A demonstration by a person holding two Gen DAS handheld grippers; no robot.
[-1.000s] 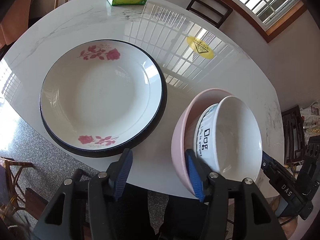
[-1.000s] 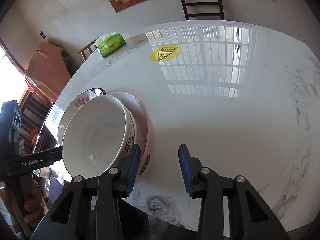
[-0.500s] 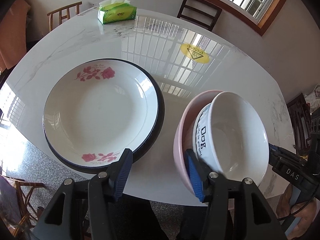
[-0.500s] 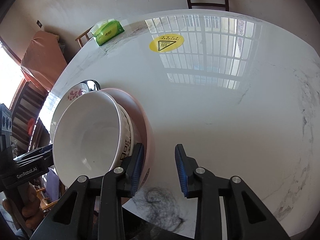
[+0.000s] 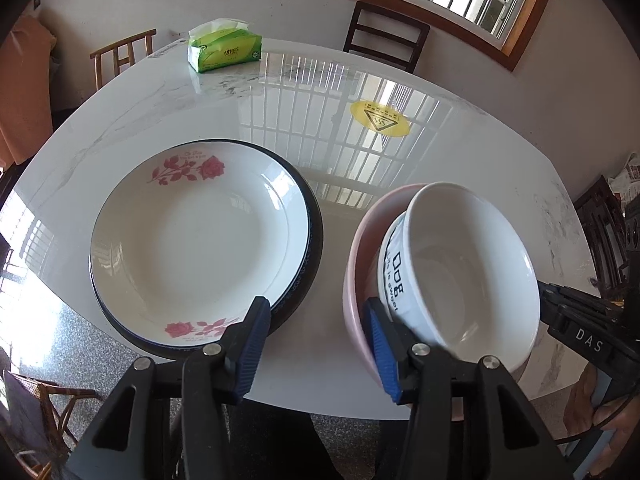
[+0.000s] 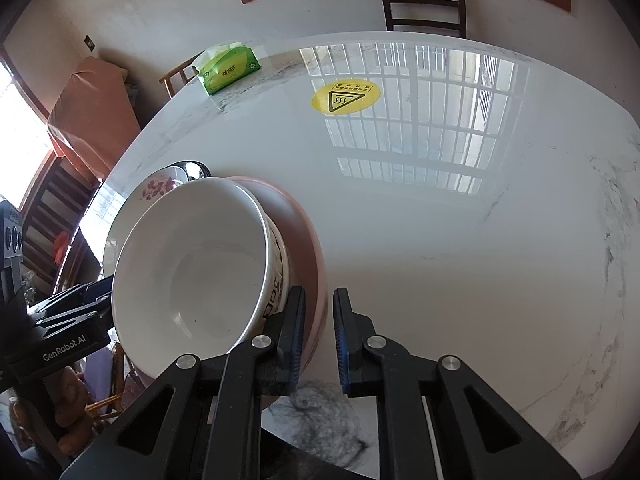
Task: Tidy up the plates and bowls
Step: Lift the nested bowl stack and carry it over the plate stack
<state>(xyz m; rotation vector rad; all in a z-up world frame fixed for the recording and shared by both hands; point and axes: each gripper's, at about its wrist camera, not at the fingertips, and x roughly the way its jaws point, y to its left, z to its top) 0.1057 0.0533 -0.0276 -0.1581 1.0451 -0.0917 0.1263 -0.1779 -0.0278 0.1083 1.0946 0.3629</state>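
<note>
A white bowl [image 5: 468, 280] with black lettering lies tilted inside a pink bowl [image 5: 354, 280] at the table's near right. Left of them, a white rose-patterned plate [image 5: 192, 240] rests on a black plate [image 5: 312, 264]. My right gripper [image 6: 319, 300] is shut on the pink bowl [image 6: 296, 232] rim, with one finger between the white bowl [image 6: 188, 272] and the pink wall and the other outside. My left gripper [image 5: 315, 308] is closing. Its right finger is inside the pink bowl's near-left wall and its left finger is over the plate edge, gripping nothing.
On the white marble table [image 5: 280, 92], a green tissue pack [image 5: 224, 50] lies at the far left and a yellow warning sticker [image 5: 380, 118] is stuck at the far middle. Chairs [image 5: 384, 36] stand around the table. Its near edge runs just below the bowls.
My right jaws have drawn together onto the pink bowl's rim. My left jaws have narrowed a little and that gripper has rolled, leaving the table level in its view.
</note>
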